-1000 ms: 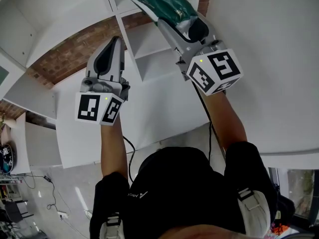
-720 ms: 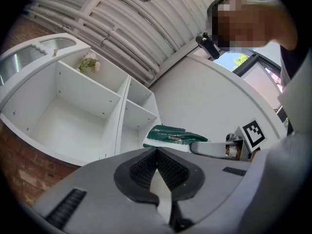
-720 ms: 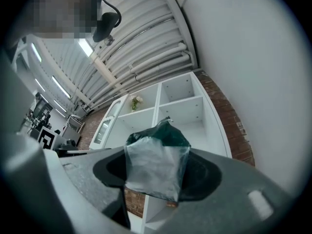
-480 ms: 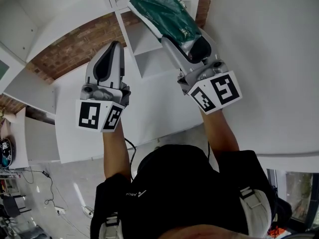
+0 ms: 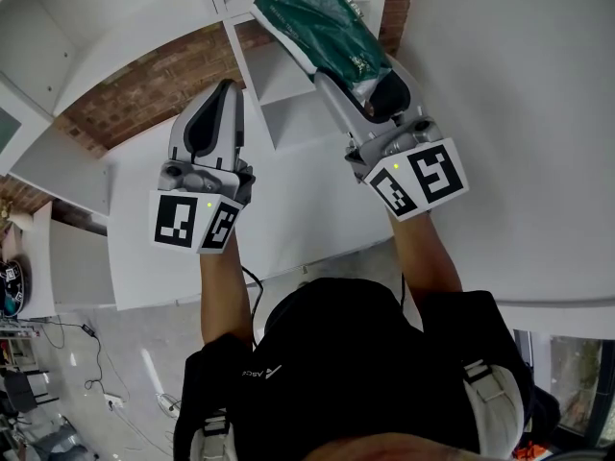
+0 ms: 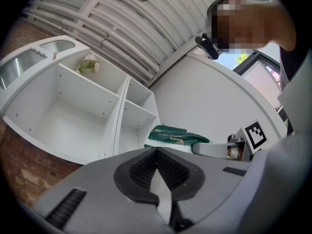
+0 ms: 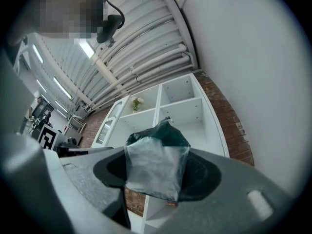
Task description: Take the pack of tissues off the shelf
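Note:
The pack of tissues is dark green with a clear plastic end. My right gripper is shut on that clear end and holds the pack in the air in front of the white shelf unit. In the right gripper view the pack fills the gap between the jaws of the right gripper. My left gripper is beside it to the left, shut and empty. Its pads meet at the tip. From the left gripper view the pack sticks out to the right of the shelf.
The shelf unit has several open white compartments against a brick wall. A small bunch of flowers sits in one upper compartment. A plain white wall stands to the right. Cables lie on the floor at lower left.
My right gripper has drawn back slightly from the shelf with the pack, so more of the pack shows. The left gripper has shifted only a little.

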The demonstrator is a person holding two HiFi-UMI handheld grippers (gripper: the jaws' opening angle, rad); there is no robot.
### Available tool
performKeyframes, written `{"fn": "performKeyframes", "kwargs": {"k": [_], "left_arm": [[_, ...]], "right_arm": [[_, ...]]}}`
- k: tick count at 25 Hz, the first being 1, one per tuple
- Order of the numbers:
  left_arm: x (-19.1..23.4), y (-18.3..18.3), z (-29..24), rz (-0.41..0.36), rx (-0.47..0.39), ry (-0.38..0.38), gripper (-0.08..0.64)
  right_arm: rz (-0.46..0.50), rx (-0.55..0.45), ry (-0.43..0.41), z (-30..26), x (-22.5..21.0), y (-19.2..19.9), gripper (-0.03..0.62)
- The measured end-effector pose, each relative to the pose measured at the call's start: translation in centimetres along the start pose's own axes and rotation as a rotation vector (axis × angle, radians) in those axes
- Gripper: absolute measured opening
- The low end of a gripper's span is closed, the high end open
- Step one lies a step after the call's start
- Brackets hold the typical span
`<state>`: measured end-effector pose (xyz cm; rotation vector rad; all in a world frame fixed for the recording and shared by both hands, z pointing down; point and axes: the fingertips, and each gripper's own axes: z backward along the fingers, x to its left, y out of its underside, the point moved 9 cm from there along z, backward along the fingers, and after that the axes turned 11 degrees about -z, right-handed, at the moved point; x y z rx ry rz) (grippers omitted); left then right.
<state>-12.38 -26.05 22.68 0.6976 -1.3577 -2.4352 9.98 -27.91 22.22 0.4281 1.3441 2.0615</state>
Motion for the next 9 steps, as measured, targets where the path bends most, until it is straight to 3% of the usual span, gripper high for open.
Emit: {"fn": "performKeyframes", "kwargs": {"k": [9], "left_arm": [[-0.29, 0.09, -0.06, -0.004, 0.006, -0.003, -0.002]], "right_arm": [[-0.007, 0.001, 0.006, 0.09, -0.60, -0.07, 0.265]]}}
